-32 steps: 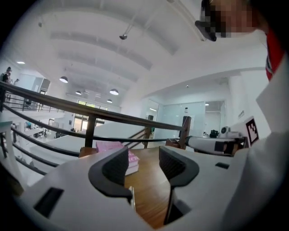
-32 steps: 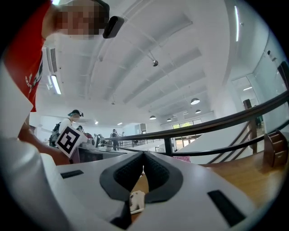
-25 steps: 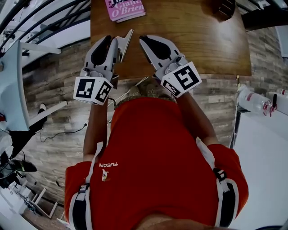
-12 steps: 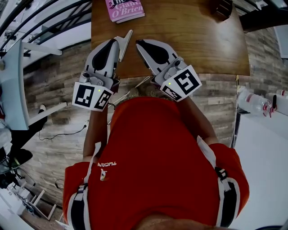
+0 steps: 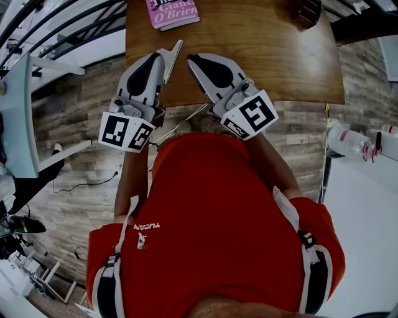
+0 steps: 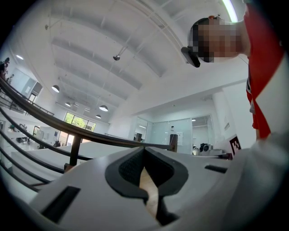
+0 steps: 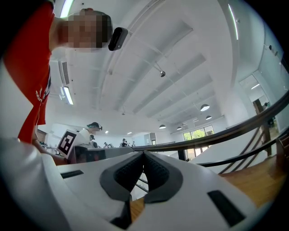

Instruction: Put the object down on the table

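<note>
Left claw [image 6: 144, 155]: jaws fully closed, pads meeting at the tip, nothing clamped. Only a sliver of tan wood shows through the slot below them.

Right claw [image 7: 143, 155]: same, closed and empty, pads touching.

Both hover side by side over the near edge of the counter [image 5: 267, 56], tips angled toward each other, close but apart.

Pink book [image 5: 173, 12] lies flat on the counter ahead of the left claw, well apart from its tip, touched by neither claw. Its far end is cut off by the frame.

Dark object [image 5: 309, 11] ahead and right of the right claw, cropped, can't tell what.

Behind both claws: person's red shirt [image 5: 217, 217]. Plank floor [image 5: 74, 124] left of the left claw.
</note>
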